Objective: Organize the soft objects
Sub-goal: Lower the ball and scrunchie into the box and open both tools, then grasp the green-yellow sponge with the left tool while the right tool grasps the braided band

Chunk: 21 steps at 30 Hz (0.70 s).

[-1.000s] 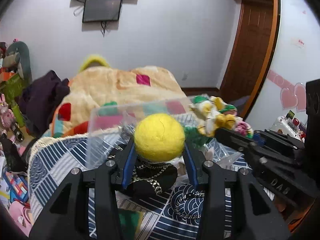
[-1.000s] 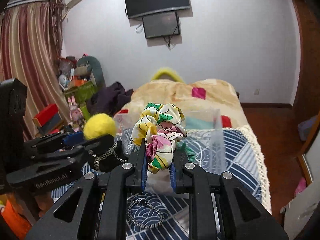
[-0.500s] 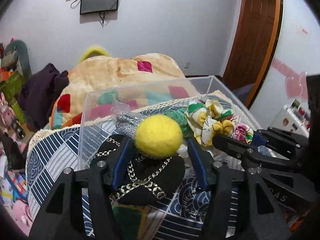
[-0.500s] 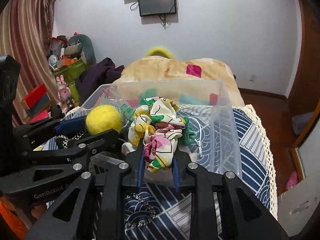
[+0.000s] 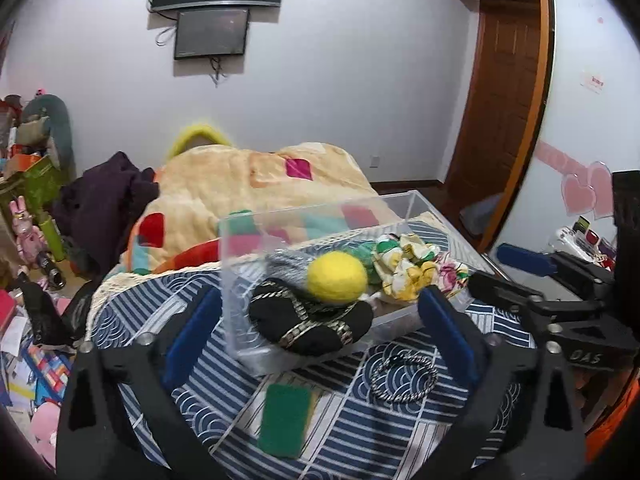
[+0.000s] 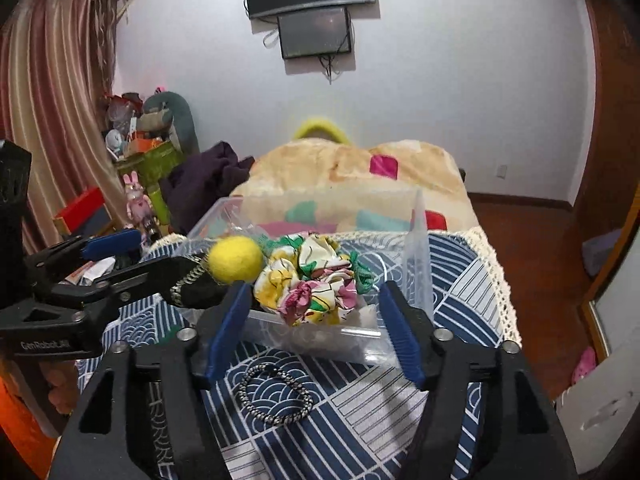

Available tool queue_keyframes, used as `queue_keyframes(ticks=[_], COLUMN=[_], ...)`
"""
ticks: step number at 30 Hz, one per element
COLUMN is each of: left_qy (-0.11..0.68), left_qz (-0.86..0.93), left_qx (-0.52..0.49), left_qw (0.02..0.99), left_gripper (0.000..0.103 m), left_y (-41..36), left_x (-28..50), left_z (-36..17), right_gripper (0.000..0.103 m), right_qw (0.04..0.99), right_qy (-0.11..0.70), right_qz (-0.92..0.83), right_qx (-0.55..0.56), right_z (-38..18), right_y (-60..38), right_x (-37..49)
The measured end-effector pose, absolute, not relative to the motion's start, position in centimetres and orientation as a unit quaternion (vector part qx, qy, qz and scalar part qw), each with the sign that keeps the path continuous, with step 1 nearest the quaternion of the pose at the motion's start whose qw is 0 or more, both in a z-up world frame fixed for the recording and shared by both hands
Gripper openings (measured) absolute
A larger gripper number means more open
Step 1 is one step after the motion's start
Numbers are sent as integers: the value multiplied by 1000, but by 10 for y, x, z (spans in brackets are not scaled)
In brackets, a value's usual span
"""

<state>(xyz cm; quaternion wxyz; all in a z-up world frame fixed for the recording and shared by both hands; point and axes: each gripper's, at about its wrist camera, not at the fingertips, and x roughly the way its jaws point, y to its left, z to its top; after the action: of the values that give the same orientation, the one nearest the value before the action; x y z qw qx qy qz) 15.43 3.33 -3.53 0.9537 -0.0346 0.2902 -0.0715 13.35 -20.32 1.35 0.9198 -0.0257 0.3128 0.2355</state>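
A clear plastic box (image 5: 256, 344) (image 6: 418, 248) stands on the blue patterned cloth. In it lie a black item with a yellow pompom (image 5: 337, 282) (image 6: 235, 259) and a silver chain, a floral scrunchie (image 5: 412, 266) (image 6: 310, 280) and a green scrunchie (image 6: 362, 274). My left gripper (image 5: 318, 334) is open and empty, just in front of the box. My right gripper (image 6: 314, 334) is open and empty, in front of the floral scrunchie. A black-and-white braided hair tie (image 5: 402, 372) (image 6: 274, 394) and a green sponge (image 5: 285, 420) lie on the cloth.
Behind the box is a bed with a beige patchwork blanket (image 5: 240, 192) and dark clothes (image 5: 104, 200). Toys and clutter fill the floor at left (image 5: 24, 240). A wooden door (image 5: 500, 100) is at right.
Both grippers opened and drew back. The pompom item and the floral scrunchie were let go and now lie in the box.
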Motion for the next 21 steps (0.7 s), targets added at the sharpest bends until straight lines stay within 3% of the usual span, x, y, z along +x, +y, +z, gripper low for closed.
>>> queue_keyframes(ticks=[5,21], left_qy=[326,394], left_qz=[-59,-49], left_qx=[-30,-51], left_qw=[943,916], left_gripper=[101,101], left_y=[42,54], left_x=[147,131], left_z=[-53,-116], right_gripper=[82,82], right_qw=[919,858], right_qy=[311,432], right_qz=[239,274], right_qx=[-29,-51], right_z=[12,-76], right_y=[-204,-174], right_x=[122,132])
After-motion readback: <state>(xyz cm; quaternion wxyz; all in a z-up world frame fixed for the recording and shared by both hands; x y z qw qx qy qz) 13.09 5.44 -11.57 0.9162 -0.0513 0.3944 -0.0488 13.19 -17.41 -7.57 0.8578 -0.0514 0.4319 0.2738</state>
